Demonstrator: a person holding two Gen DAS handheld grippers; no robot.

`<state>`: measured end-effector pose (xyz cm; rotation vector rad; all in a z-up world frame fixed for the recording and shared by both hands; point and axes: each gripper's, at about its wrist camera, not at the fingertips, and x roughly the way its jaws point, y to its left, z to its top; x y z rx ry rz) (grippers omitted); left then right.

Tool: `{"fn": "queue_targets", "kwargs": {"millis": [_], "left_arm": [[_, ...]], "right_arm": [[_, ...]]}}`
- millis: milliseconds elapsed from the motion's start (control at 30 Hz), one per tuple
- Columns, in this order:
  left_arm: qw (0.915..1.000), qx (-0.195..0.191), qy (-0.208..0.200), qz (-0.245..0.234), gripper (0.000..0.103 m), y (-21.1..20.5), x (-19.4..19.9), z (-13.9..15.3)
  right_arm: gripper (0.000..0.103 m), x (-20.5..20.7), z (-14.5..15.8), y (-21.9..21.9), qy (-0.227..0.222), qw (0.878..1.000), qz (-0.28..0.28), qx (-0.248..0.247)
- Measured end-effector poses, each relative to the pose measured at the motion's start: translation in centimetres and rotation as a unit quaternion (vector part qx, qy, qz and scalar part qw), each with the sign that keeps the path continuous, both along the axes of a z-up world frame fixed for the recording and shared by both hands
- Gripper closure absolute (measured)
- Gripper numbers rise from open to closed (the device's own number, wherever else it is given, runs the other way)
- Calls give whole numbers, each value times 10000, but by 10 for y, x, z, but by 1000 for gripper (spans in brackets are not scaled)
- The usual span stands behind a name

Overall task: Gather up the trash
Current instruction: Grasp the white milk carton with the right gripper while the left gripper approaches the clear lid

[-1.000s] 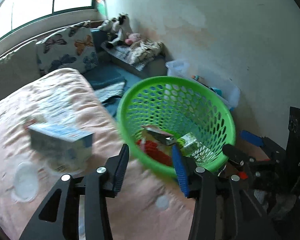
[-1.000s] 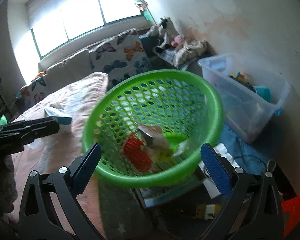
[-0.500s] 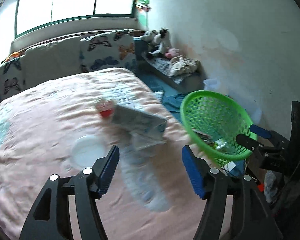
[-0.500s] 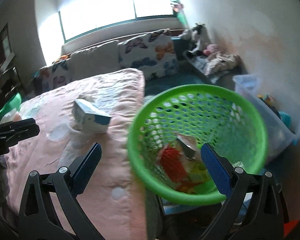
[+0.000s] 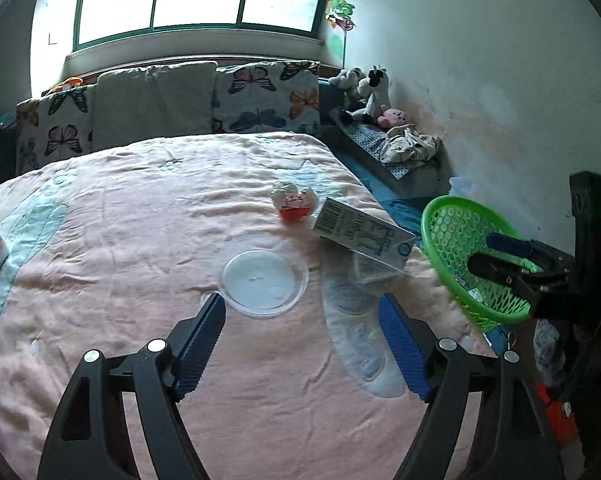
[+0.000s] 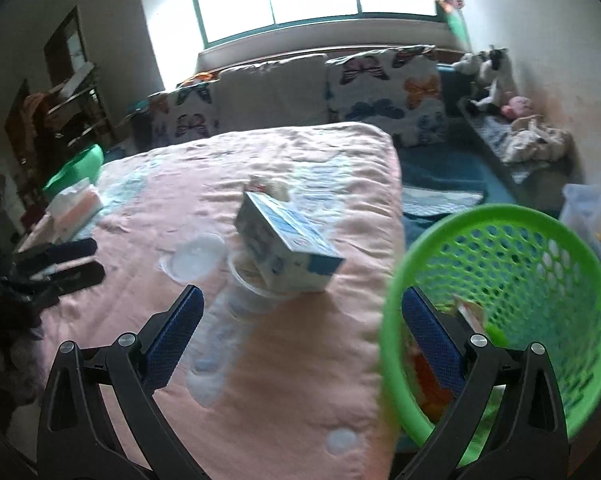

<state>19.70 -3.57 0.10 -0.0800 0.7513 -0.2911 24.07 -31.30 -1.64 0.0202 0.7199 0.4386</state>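
Observation:
On the pink bed cover lie a clear plastic lid (image 5: 263, 282), a blue-and-white carton (image 5: 363, 233) resting on a clear cup (image 5: 374, 272), and a small red-and-white wrapper (image 5: 294, 202). My left gripper (image 5: 302, 344) is open and empty just short of the lid. My right gripper (image 6: 302, 328) is open, its right finger at the rim of the green mesh basket (image 6: 512, 312), which holds several wrappers. The carton (image 6: 286, 246), cup (image 6: 250, 290) and lid (image 6: 194, 258) show in the right wrist view. The basket (image 5: 466, 264) hangs off the bed's right side in the left wrist view.
Butterfly pillows (image 5: 266, 98) line the bed's head under the window. Stuffed toys (image 5: 366, 92) and cloth lie on a low bench by the right wall. A tissue pack (image 6: 74, 206) sits at the bed's left edge. A clear storage bin (image 6: 584, 208) stands behind the basket.
Both views have swung left from the basket toward the bed. The left gripper has drawn back over the cover and now faces the lid. The basket has shifted to the right of both views.

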Motion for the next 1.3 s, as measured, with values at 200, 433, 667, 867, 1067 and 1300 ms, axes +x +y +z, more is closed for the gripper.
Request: {"fn": "queue_targets", "kwargs": {"millis": [200,433,667,867,1067,1300], "left_arm": [[10000,-33,49,56,27,5,6,-3],[9999,-16,120,86,23,9,11,-7],[9995,-128,246,145,22,18,17,-13],[9991,-182,333,181,22,22,25,-20],[9988,-173,420,206,20,25,32,-27],[9986,-175,467,184,20,23,37,-32]], "right_arm": [[6,25,6,9,203,9991,352,102],[10,66,-2,13,728,9934,752,460],[11,101,-18,14,1223,9835,1063,804],[11,123,-35,16,1596,9739,1242,1029],[11,137,-48,19,1859,9683,1291,1058],[14,144,-58,20,2064,9620,1342,1179]]}}
